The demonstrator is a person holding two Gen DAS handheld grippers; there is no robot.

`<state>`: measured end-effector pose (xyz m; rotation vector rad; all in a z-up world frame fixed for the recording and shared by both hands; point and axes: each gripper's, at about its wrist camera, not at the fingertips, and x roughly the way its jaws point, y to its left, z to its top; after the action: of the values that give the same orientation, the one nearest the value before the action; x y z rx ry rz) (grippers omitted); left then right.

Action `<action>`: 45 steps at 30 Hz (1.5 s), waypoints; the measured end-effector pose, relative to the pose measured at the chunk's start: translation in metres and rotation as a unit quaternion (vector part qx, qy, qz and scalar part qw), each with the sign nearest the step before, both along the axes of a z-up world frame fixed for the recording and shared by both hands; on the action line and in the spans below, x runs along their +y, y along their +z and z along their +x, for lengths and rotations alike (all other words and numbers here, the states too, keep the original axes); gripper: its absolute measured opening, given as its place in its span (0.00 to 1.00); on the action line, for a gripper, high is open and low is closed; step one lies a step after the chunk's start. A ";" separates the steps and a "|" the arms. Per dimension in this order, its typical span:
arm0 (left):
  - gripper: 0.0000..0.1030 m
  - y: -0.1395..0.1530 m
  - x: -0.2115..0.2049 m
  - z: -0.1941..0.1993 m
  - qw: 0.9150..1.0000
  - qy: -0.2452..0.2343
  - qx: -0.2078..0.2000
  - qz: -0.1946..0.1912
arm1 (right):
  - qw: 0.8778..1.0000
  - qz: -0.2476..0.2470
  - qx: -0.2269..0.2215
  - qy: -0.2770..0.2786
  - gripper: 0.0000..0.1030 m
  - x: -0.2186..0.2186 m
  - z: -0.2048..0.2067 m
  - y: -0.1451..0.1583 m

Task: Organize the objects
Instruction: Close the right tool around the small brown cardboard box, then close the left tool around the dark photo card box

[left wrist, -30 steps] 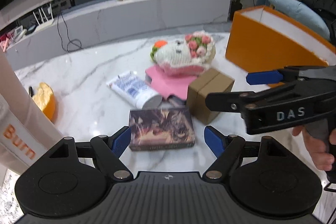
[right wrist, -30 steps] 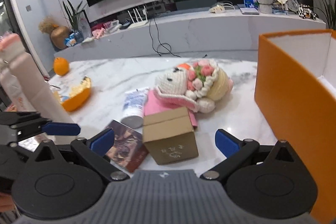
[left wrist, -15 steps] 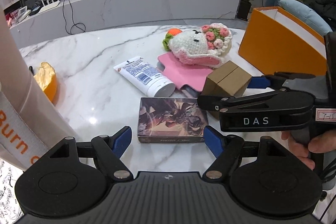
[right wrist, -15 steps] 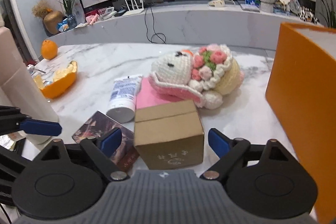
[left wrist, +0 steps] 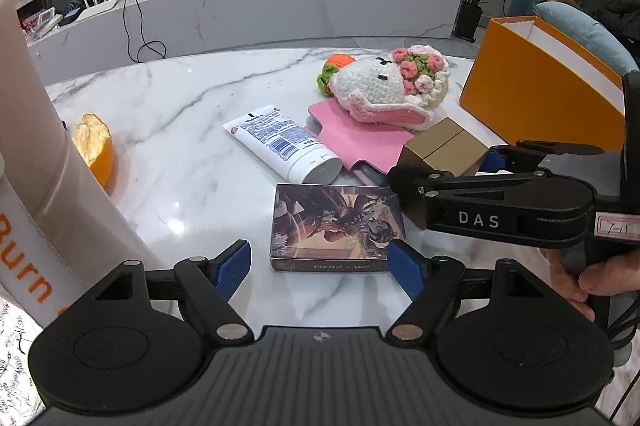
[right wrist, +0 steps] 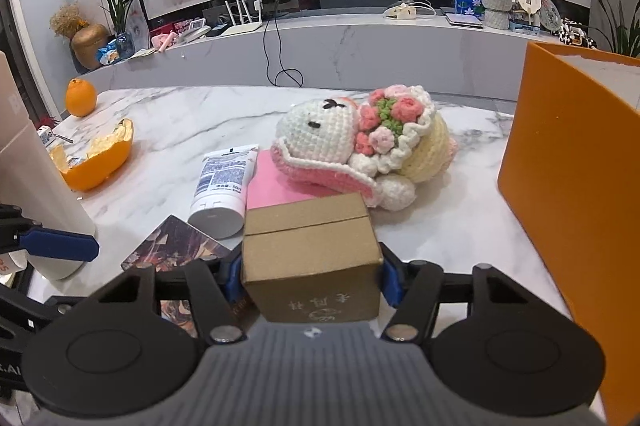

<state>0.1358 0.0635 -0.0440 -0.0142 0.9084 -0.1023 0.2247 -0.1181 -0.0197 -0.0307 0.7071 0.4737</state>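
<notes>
Beside the orange bin [right wrist: 568, 186], your right tool [right wrist: 312, 276] has just closed on the cardboard box [right wrist: 310, 254]; gripped low, it may tip. Left tool [left wrist: 320, 268] open around the card box [left wrist: 336, 226].

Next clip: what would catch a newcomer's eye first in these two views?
Probably the crocheted bunny with its flower crown, lying mid-table on a pink pouch. Next, the small cardboard box right in front, with the right tool having just closed its blue pads on both sides. The tall orange box fills the right edge, and the left tool stands open around a photo card box.
</notes>
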 end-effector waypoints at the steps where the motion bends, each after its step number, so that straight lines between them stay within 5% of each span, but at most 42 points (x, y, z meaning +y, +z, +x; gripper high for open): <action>1: 0.86 0.000 0.000 0.000 1.000 0.000 0.000 0.000 | 1.000 -0.001 0.000 0.000 0.62 0.000 -0.001 0.000; 24: 0.87 -0.007 -0.018 -0.002 0.999 -0.042 -0.008 0.011 | 0.999 0.007 -0.038 -0.027 0.62 -0.047 -0.048 0.064; 45: 0.89 -0.018 -0.031 0.008 0.997 -0.044 -0.028 0.054 | 0.999 0.028 -0.032 -0.006 0.62 -0.061 -0.062 0.071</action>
<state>0.1441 0.0320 -0.0616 0.1283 0.8572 -0.1357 0.1624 -0.1790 0.0510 0.0119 0.6315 0.4790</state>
